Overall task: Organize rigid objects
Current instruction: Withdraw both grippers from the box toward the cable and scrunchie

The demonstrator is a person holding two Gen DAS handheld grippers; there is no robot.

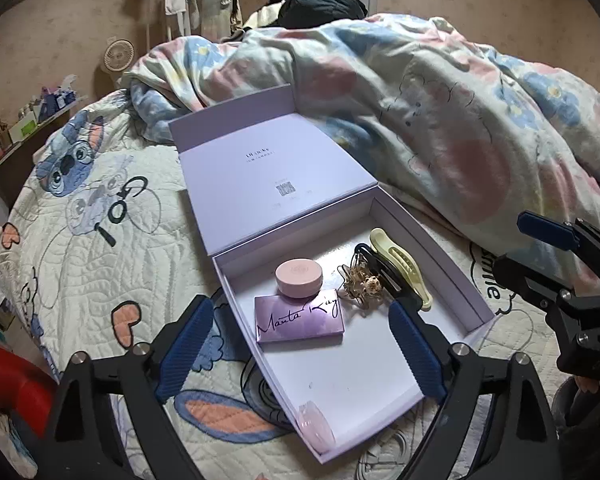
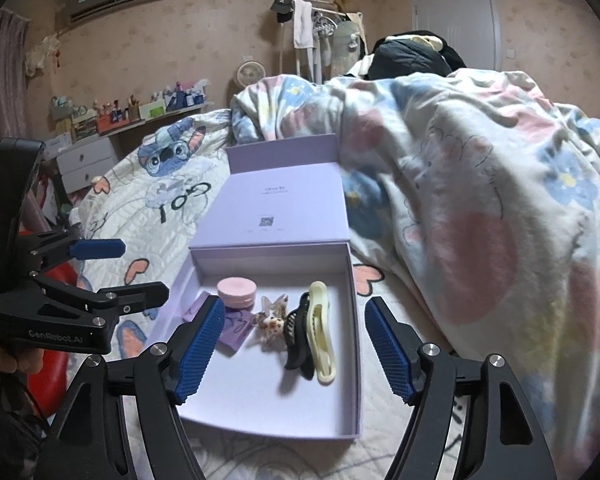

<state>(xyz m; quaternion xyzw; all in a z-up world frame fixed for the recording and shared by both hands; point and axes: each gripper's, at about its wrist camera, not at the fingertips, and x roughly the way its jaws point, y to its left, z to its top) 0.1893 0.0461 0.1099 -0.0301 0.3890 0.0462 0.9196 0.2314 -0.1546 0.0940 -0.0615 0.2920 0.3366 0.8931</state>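
An open lilac cardboard box [image 2: 354,360] on the quilted bed [image 1: 80,260] holds a round pink compact [image 2: 236,291], purple card [image 1: 299,320], and black [image 2: 298,344] and cream hair clips [image 2: 320,340] toward three o'clock. Both the left tool [image 1: 300,354] and right tool [image 2: 294,346] hang wide open and empty above it. Sorting looks nearly done, with the lid still to close.

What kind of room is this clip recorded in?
Most likely a bedroom: a quilted bed cover with a rumpled duvet on it, and a clothes rack against the wall.
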